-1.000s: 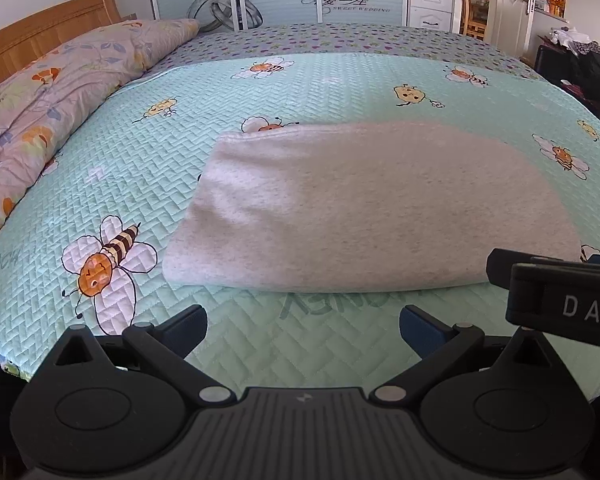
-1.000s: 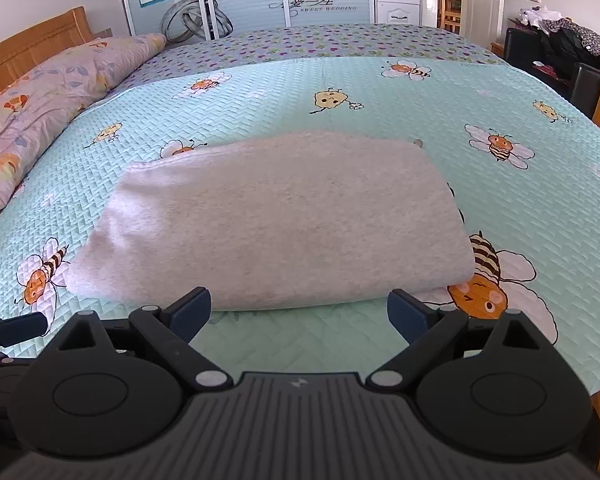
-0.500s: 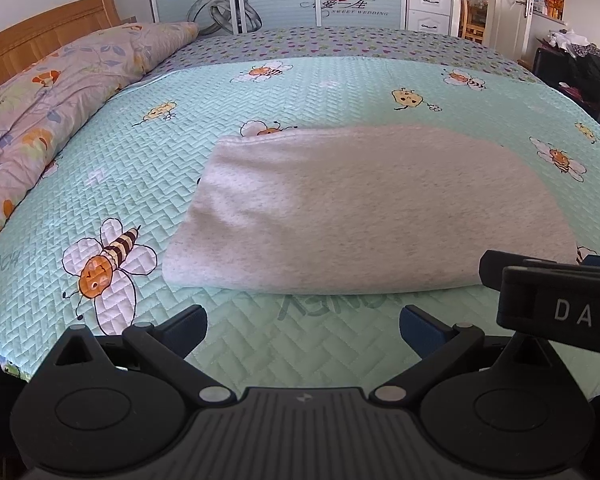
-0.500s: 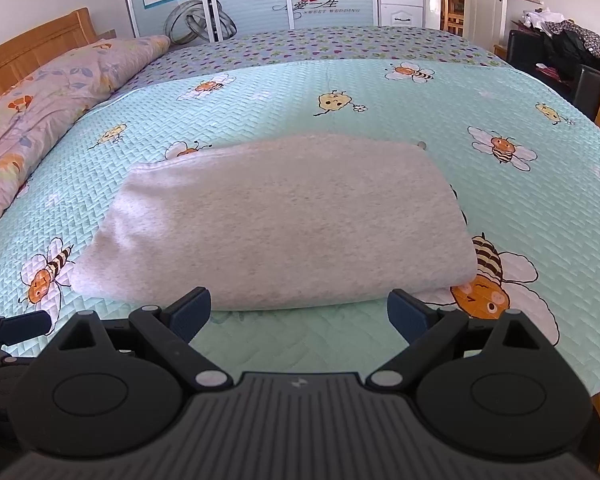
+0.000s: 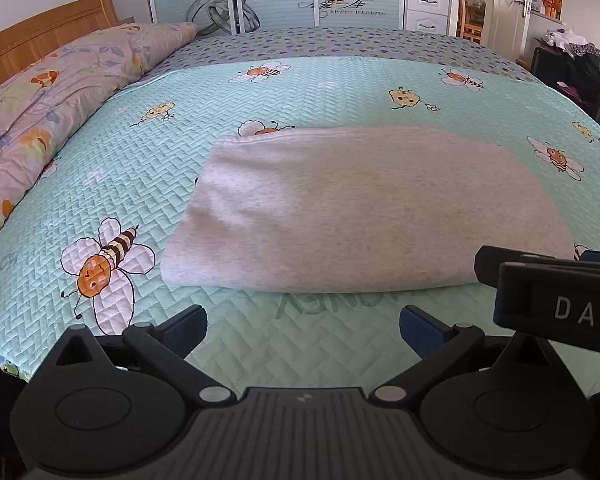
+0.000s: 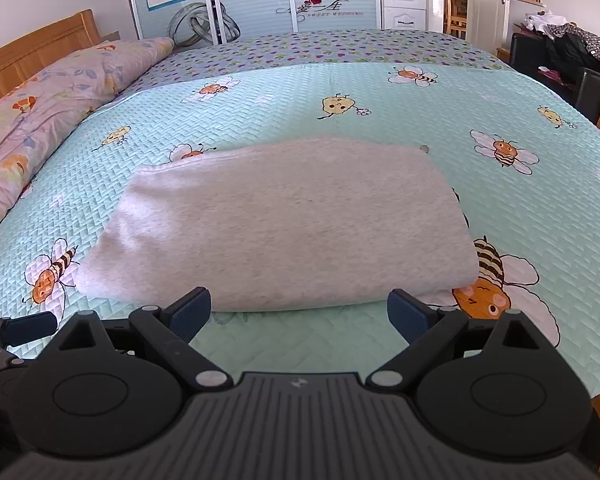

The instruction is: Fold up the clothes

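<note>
Grey and soft, the folded cloth (image 5: 364,208) lies flat on the bed cover (image 5: 300,92), a neat thick pad near the front edge of the bed. Green cover with bees shows all around it.

The left tool (image 5: 302,326) is wide open and holds nothing. It hangs just in front of the cloth, near the cloth's 6 o'clock edge, not touching it. The right tool (image 6: 298,312) is wide open too, with nothing in it. Its blue tips sit just by the front edge of the cloth.

The cloth looks folded already, so I think the job is almost done. If one more fold is wanted, each tool should pinch a front corner, one at 7 o'clock and one at 5 o'clock. Grab all the layers at once, or the pad may come apart. Lift both sides evenly, carry them over to the 12 o'clock edge, then lay them down gently so no bumps form.

The left view shows the side of the right tool at 3 o'clock, with white letters on it. It also shows the left side of the cloth clearly. The right view shows the right end of the cloth, rounded and thick, next to a big bee (image 6: 488,288). It also shows a bit of the left tool at 9 o'clock.
</note>
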